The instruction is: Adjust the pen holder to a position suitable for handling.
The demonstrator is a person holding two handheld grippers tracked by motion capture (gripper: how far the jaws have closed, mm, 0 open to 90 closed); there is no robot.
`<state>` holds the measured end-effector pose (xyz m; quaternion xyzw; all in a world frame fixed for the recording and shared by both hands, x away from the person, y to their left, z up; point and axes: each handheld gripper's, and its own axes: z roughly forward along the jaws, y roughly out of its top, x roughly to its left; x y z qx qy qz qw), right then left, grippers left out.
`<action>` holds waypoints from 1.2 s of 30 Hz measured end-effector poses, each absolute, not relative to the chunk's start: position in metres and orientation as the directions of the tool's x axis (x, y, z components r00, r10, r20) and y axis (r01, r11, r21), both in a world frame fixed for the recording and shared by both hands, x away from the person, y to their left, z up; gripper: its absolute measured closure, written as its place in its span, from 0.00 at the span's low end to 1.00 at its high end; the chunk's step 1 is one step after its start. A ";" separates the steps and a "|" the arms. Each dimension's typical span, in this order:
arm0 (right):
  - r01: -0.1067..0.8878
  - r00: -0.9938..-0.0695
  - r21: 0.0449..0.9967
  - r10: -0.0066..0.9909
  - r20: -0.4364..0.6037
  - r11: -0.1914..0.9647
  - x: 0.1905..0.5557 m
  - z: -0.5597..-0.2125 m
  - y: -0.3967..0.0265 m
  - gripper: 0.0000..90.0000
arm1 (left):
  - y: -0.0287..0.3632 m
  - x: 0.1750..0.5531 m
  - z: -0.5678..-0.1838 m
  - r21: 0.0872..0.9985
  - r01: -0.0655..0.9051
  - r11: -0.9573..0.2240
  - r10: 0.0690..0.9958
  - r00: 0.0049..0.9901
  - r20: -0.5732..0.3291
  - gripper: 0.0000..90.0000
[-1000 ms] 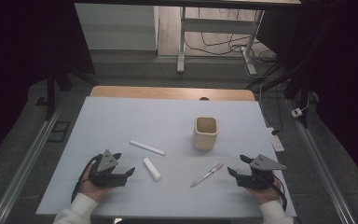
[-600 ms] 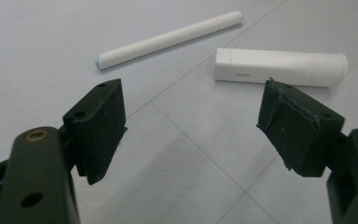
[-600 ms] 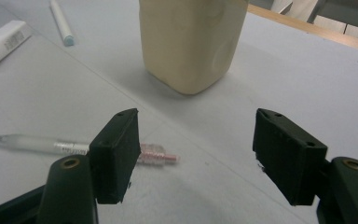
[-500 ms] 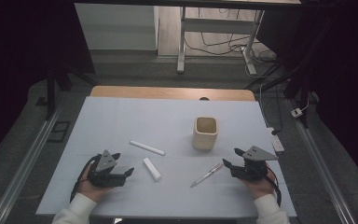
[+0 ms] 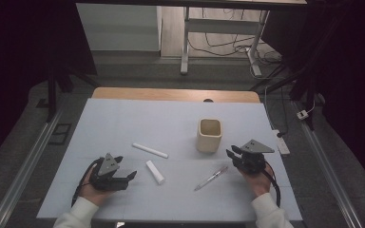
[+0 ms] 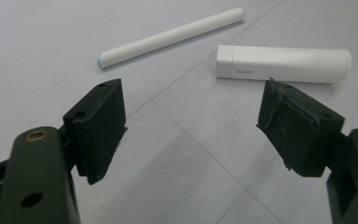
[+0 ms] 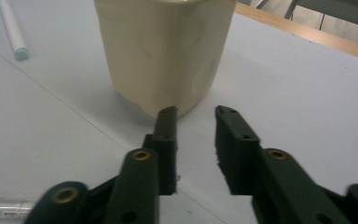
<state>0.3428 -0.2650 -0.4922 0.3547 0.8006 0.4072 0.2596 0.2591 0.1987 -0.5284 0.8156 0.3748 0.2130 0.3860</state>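
Right tool [image 7: 193, 112] narrow, just closing on nothing, near cream cup [image 7: 165, 51]; left tool [image 6: 191, 126] wide, empty, near glue stick [image 6: 284, 64].

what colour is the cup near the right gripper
Cream, a pale beige. The cup shows best in the right gripper view, just beyond the right gripper.

The only writing that can be made out is a small grey word, seemingly "GLOO", printed near the cap end of the white glue stick [image 6: 283, 64] lying on the table.
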 end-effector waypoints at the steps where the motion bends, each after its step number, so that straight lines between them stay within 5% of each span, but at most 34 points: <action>1: 0.359 -0.610 0.836 0.782 -0.127 0.416 0.344 -0.493 -0.265 0.86 | 0.199 0.260 -0.529 0.789 0.447 -0.422 0.776 0.627 0.059 0.26; 6: 0.358 -0.608 0.824 0.779 -0.151 0.439 0.353 -0.496 -0.263 0.99 | 0.198 0.260 -0.528 0.788 0.444 -0.426 0.775 0.629 0.064 0.26; 36: 0.413 -0.573 0.786 0.802 -0.168 0.459 0.386 -0.510 -0.231 0.99 | 0.197 0.262 -0.531 0.783 0.448 -0.432 0.773 0.631 0.066 0.27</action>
